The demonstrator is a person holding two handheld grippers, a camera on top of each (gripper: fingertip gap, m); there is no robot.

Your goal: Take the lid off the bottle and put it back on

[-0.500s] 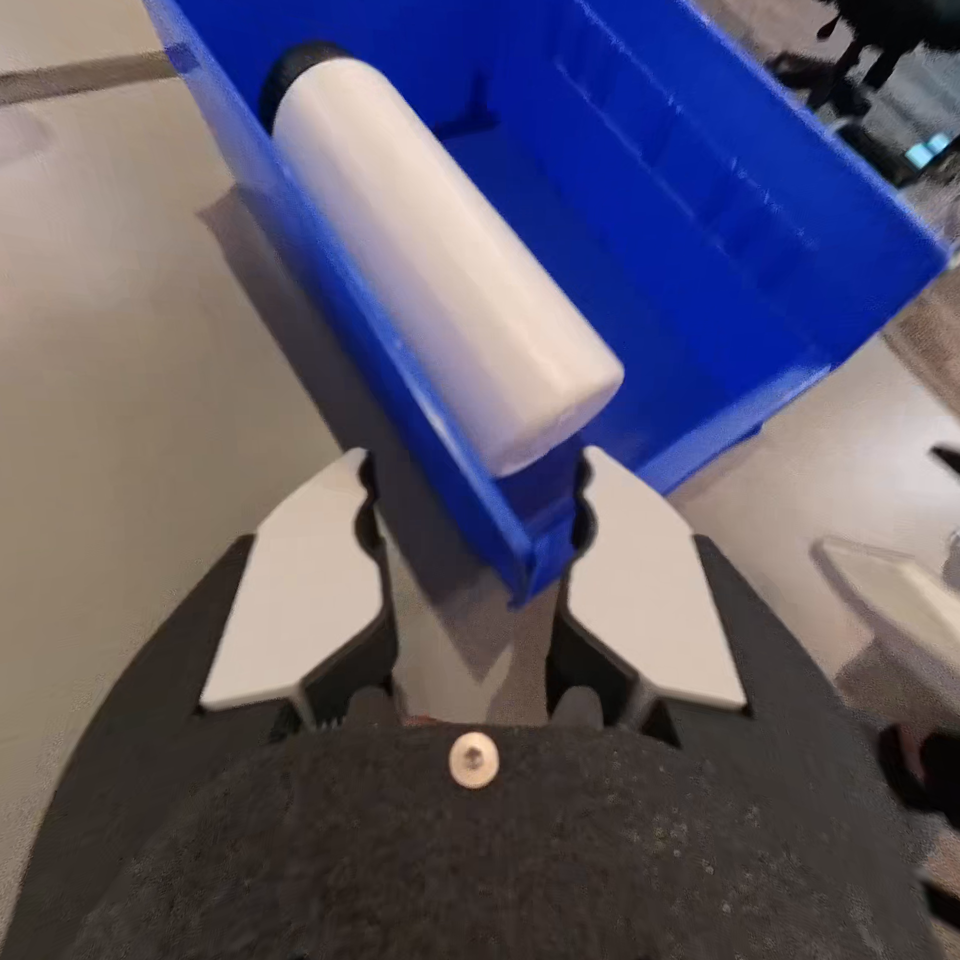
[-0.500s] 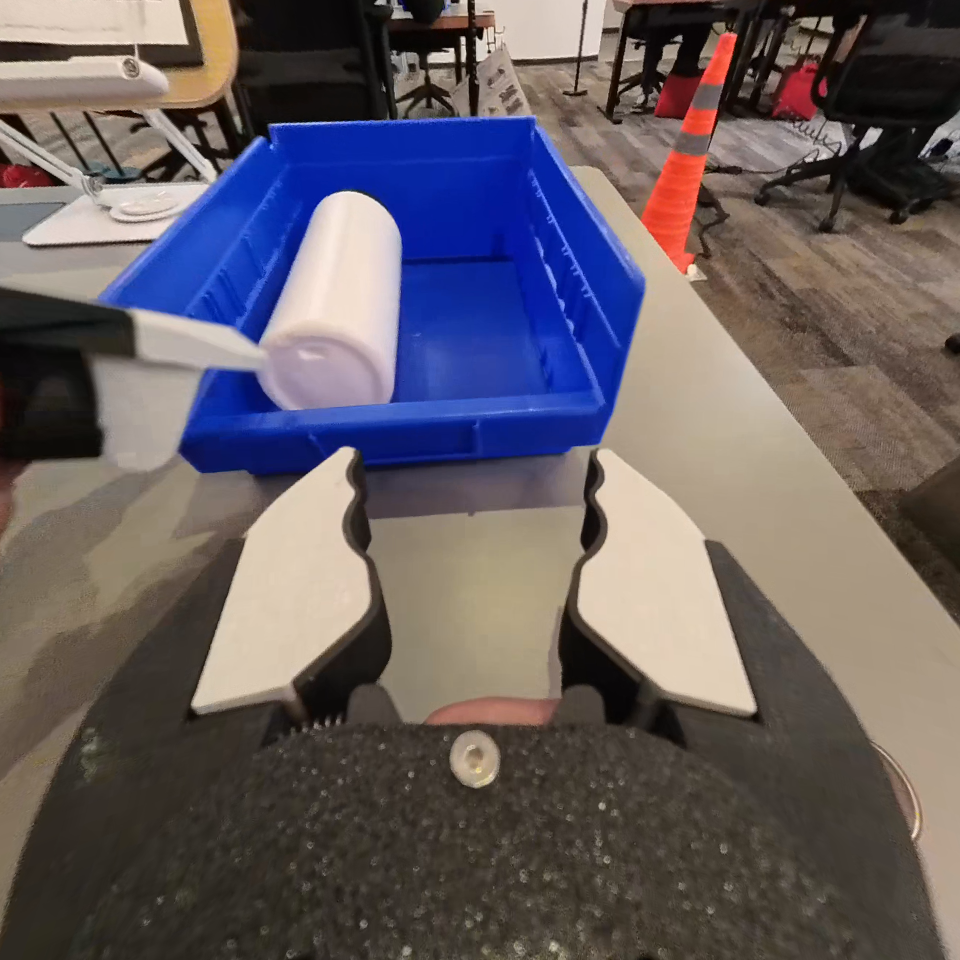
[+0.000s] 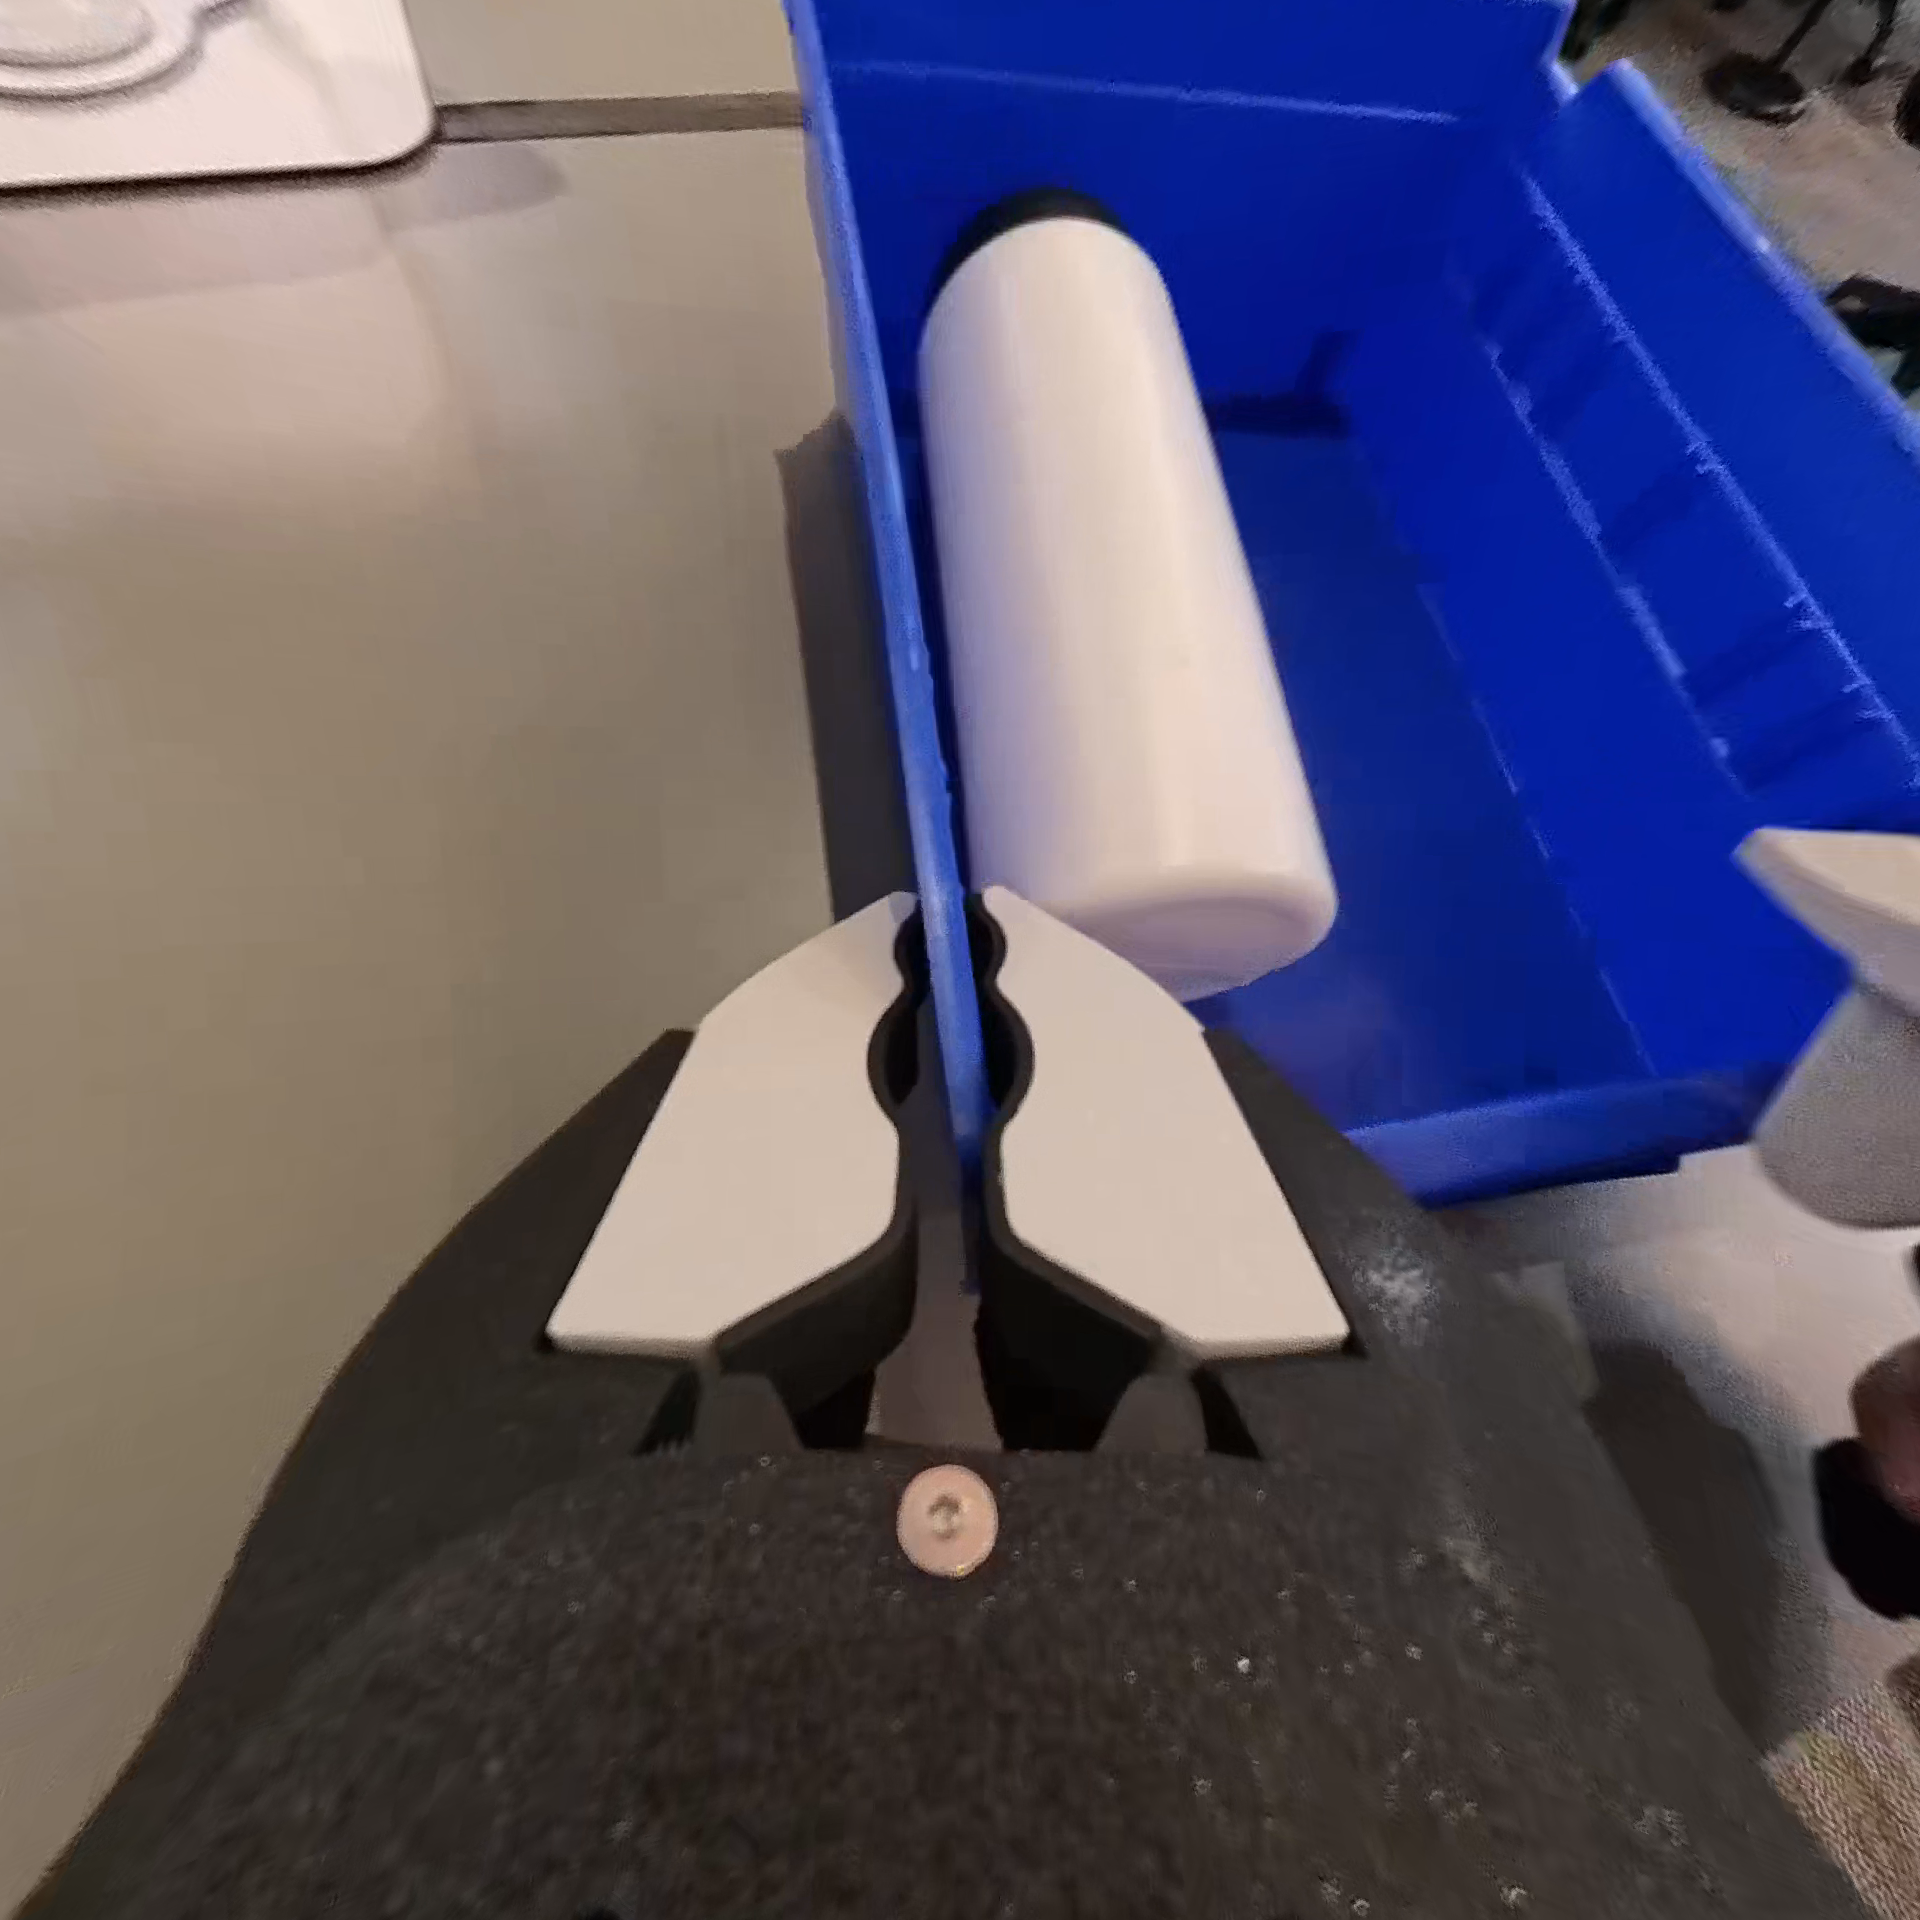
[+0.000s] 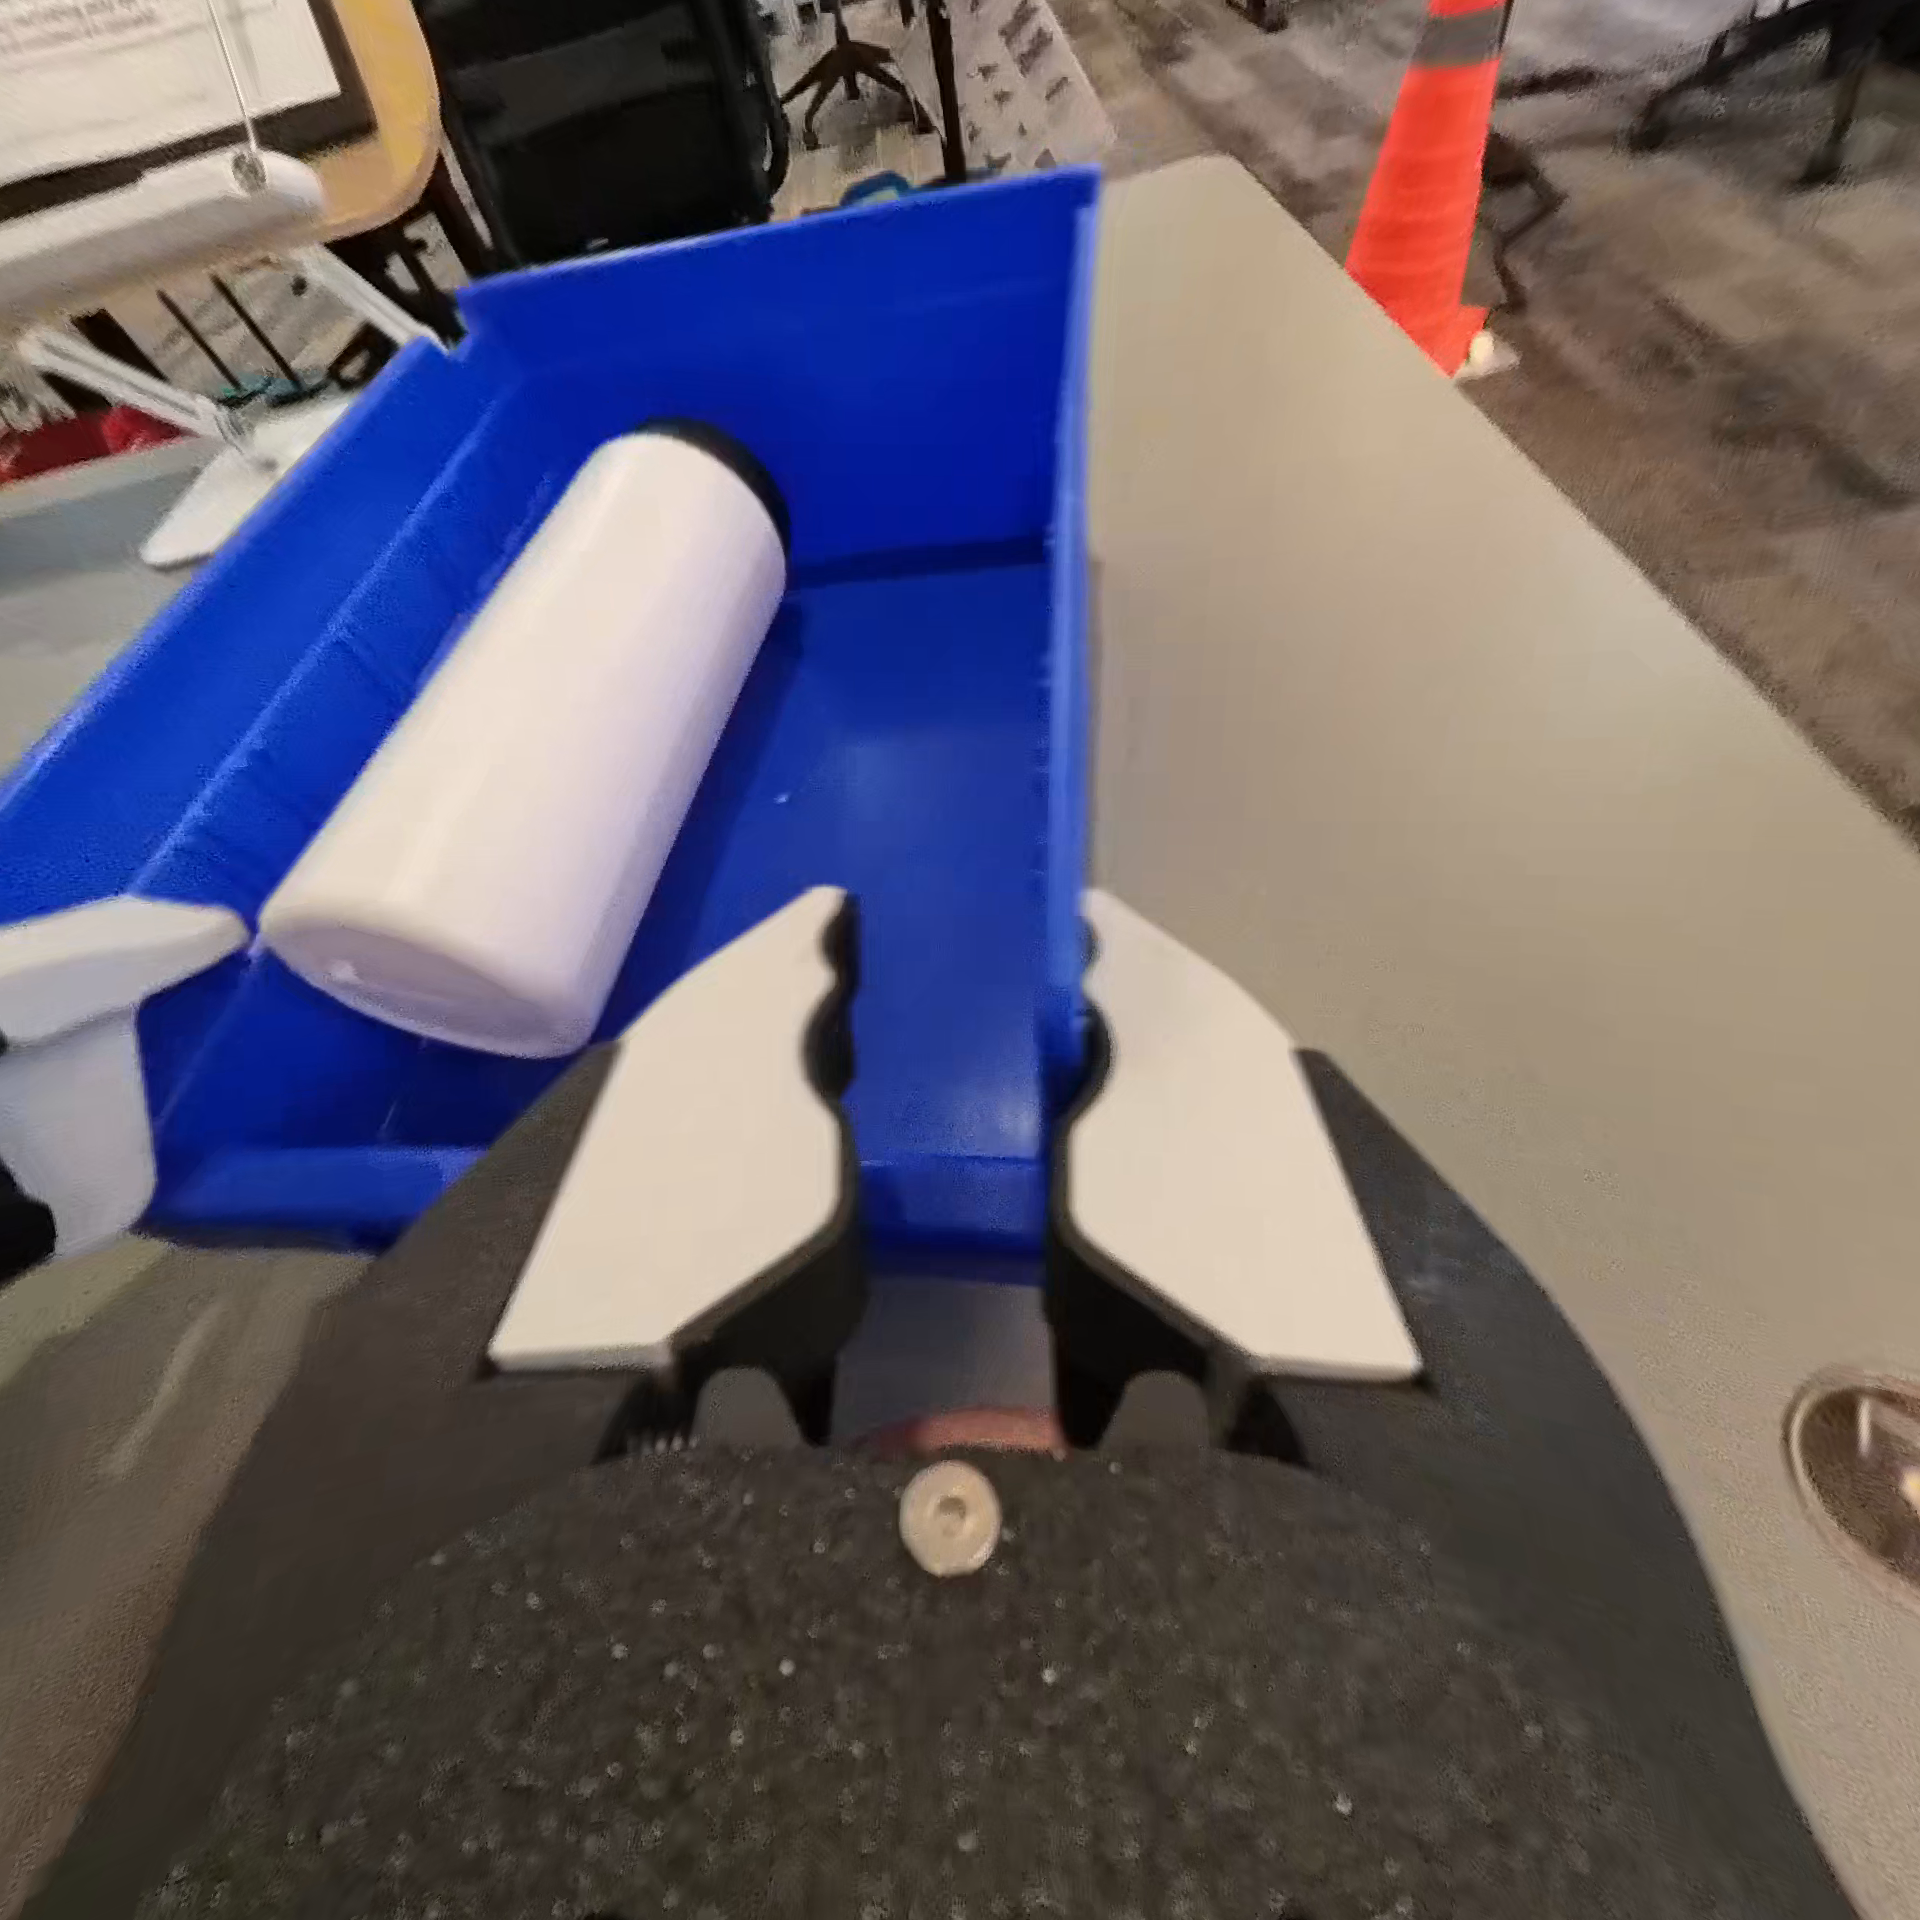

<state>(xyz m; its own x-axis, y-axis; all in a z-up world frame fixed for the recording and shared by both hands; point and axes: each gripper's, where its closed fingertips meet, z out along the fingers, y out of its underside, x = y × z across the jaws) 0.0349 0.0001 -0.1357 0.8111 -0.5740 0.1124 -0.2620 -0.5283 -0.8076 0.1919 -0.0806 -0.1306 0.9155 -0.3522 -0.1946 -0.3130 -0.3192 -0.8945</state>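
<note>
Brightness: both views are bright, with soft indoor light from above.
Glare: pale reflections lie on the grey table [image 3: 364, 623]; a small sheen shows on the floor of the blue bin [image 4: 894, 790].
Shadows: a dark band runs along the bin's left wall on the table.
Blur: the white bottle [image 3: 1112, 623] and the orange cone [image 4: 1434, 177] look smeared.
Distortion: straight edges bend near the borders.

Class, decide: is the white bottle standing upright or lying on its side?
On its side: the white bottle lies lengthwise on the blue bin floor, base end nearest.
</note>
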